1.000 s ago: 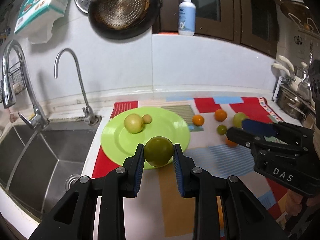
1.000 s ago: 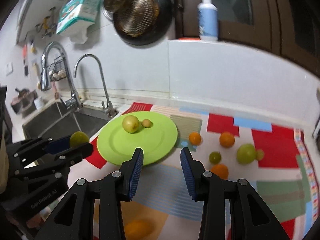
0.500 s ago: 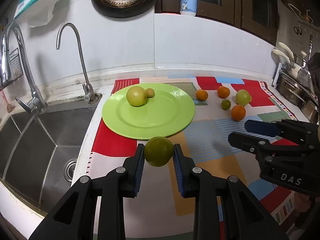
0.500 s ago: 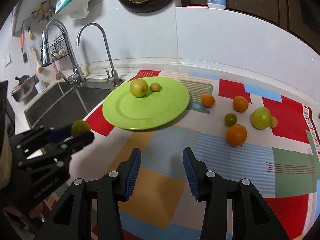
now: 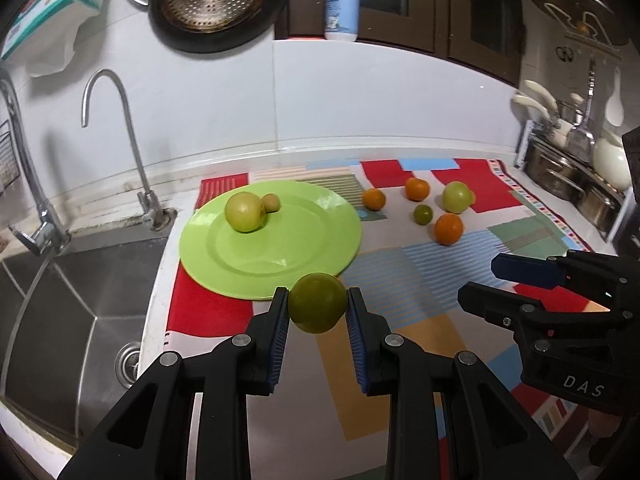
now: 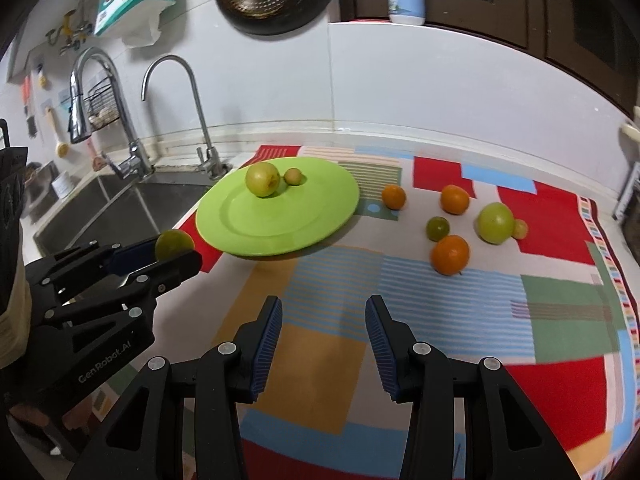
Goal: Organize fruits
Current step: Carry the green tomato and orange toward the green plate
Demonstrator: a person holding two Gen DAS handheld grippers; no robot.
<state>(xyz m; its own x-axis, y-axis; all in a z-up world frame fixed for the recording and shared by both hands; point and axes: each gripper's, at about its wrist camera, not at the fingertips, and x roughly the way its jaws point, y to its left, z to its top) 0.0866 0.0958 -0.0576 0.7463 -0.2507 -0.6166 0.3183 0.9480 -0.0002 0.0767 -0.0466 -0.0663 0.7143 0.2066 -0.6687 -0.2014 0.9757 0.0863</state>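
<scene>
Between my left gripper's (image 5: 318, 308) jaws: one green fruit (image 5: 318, 308), clenched, held near the green plate's (image 5: 208, 264) near rim. Plate holds two fruits; six lie loose on the patterned mat (image 6: 440, 304). My right gripper (image 6: 324, 320): jaws apart, holding nothing. Risks, as I judge: round fruit released at the rim rolls off toward the sink (image 5: 60, 304); a hard landing nudges the yellow-green fruit (image 5: 245, 213).

Lime-green plate (image 5: 224, 256) on a red, blue, ochre striped patchwork mat (image 5: 424, 280).
</scene>
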